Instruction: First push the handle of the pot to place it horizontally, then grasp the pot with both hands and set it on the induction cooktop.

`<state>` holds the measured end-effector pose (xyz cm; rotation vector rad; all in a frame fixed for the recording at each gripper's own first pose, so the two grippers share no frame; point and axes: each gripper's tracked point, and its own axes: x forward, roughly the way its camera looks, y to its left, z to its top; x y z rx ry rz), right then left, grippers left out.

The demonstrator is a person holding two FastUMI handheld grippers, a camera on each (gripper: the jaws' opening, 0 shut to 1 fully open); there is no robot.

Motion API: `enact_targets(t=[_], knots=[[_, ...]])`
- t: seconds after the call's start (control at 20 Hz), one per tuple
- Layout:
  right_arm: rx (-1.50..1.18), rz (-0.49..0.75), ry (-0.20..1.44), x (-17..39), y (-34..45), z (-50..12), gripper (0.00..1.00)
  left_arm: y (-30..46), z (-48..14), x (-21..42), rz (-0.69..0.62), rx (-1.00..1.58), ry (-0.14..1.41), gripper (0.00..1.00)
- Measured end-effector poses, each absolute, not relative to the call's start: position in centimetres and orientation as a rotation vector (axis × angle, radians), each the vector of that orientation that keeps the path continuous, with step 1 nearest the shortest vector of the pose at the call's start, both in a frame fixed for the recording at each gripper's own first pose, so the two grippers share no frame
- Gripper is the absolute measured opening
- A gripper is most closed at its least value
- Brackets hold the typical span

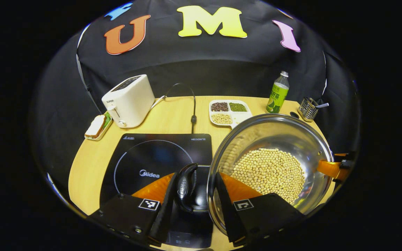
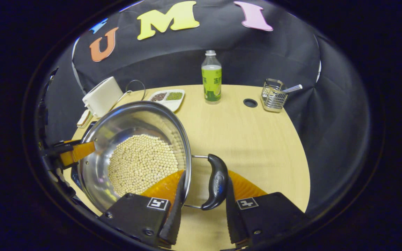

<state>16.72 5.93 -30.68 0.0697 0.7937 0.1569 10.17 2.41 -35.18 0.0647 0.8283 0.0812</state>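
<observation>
Left gripper [image 1: 193, 200] straddles one black curved pot handle [image 1: 185, 188], right gripper [image 2: 202, 195] the opposite handle [image 2: 216, 182]; whether either pinches, cannot tell. Shiny steel pot of pale beans [image 1: 270, 167] sits beside black induction cooktop [image 1: 145, 157], a grip either side keeps it level.

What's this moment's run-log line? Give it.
pot at induction cooktop edge | left gripper astride left handle | right gripper astride right handle | grip unconfirmed

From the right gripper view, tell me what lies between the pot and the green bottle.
Nothing: in the right gripper view, bare wooden table runs from the pot to the green bottle. The bean tray sits off to the left.
</observation>
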Motion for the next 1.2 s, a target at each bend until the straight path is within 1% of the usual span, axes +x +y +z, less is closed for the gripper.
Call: enact_targets(t=[0.6,0.65,0.7,0.75,1.2], knots=[[0.061,0.194,0.773,14.8,15.1,-28.8,0.55,11.7,-32.6,7.6,0.120,0.066,0.798,0.62],[0.061,0.195,0.773,14.7,15.8,-28.8,0.57,12.4,-32.4,7.3,0.123,0.066,0.801,0.62],[0.057,0.198,0.774,14.7,16.5,-28.7,0.55,13.3,-32.4,7.2,0.126,0.065,0.801,0.62],[0.055,0.199,0.772,14.7,17.2,-28.6,0.55,14.0,-32.3,7.1,0.128,0.062,0.802,0.62],[0.045,0.199,0.781,15.3,22.3,-28.4,0.55,19.0,-32.6,7.7,0.135,0.050,0.810,0.62]])
